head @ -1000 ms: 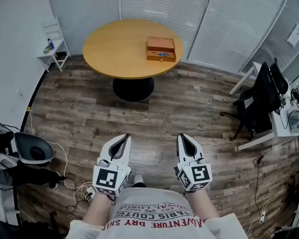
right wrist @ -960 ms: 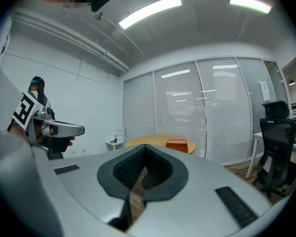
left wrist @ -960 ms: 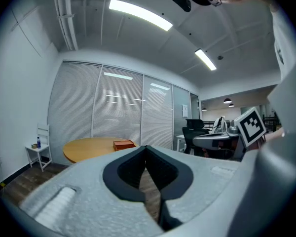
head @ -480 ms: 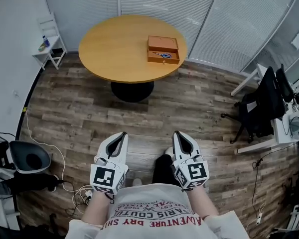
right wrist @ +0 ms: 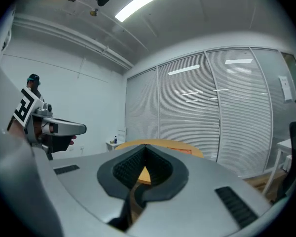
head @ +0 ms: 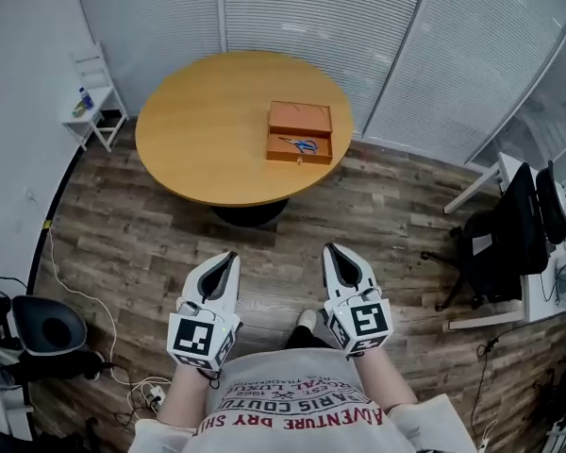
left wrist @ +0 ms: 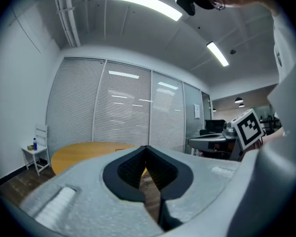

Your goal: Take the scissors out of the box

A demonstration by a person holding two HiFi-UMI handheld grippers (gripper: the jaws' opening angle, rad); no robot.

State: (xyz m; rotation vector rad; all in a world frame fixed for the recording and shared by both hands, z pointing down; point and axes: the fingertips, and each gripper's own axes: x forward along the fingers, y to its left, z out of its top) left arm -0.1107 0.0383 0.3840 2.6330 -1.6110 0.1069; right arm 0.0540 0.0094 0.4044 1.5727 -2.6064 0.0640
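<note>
The left hand-held gripper (head: 228, 258) and right hand-held gripper (head: 332, 250) are pinched together and empty. The scissors (head: 300, 144) lie in the box (head: 300, 121), upper middle, too far to reach.

In your head view the scissors (head: 300, 144) in the box (head: 300, 132) are too small to tell one blade from the other, and the table (head: 198, 140) hides nearly all of its dark base (head: 250, 213). In the gripper views the left gripper (left wrist: 147, 148) and right gripper (right wrist: 146, 148) block the table's near half with their own grey bodies, so the box's inside is out of sight there.
</note>
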